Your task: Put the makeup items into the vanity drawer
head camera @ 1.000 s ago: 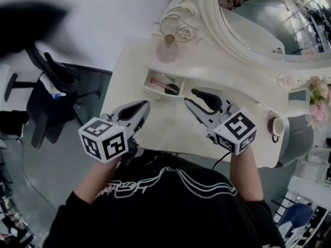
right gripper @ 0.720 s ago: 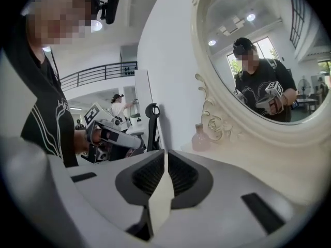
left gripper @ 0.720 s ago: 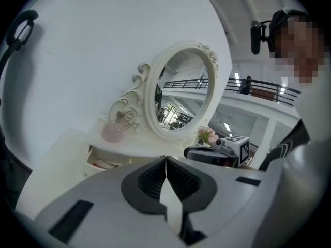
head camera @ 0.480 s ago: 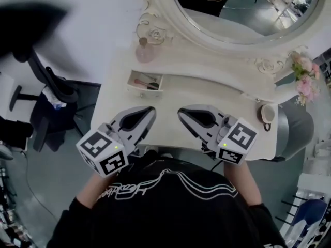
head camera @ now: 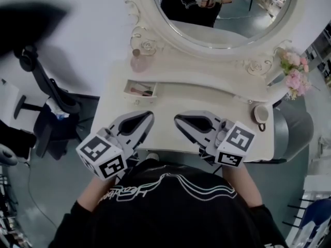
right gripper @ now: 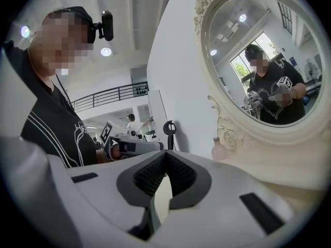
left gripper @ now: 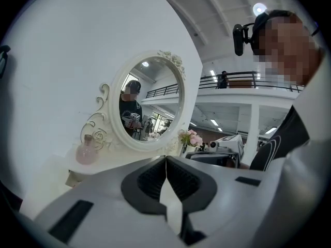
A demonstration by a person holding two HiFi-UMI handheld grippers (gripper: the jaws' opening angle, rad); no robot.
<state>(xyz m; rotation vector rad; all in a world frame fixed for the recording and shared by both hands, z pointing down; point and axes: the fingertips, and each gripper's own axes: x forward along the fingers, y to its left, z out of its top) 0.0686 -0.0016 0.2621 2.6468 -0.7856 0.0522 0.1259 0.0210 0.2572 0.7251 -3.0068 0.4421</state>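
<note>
Both grippers are held side by side over the front edge of the vanity point(head camera: 170, 103), close to the person's chest. Their tips are angled toward each other, with a strip of bare top showing between them.

Left gripper point(head camera: 150, 116): in its own view point(left gripper: 165, 158) the jaws are seen brought together at the tips. Nothing is caught between the ribbed pads.

Right gripper point(head camera: 177, 119): its jaws are likewise closed tip to tip point(right gripper: 165, 153), and nothing is gripped.

Drawer point(head camera: 135, 98): a small one, seen pulled out from the raised back shelf on the vanity's left side, well apart from both grippers. Makeup items point(head camera: 139, 91) are seen lying inside it, a pinkish piece with a darker one just to its right. Finer detail cannot be made out.

Bottle point(head camera: 138, 62): pink and round, set upright on the shelf behind the drawer, against the carved scroll of the mirror frame. It is also seen in the left gripper view point(left gripper: 87, 151) and the right gripper view point(right gripper: 220, 149).

Mirror point(head camera: 222, 9): oval, in a white ornate frame. The person and the marker cubes are reflected in it.

Flowers point(head camera: 292, 74): pink, placed at the vanity's right end.

Cup point(head camera: 258, 115): set on the top near the right edge, to the right of the right gripper.

Chair point(head camera: 51, 112): dark, seen on the floor left of the vanity.
</note>
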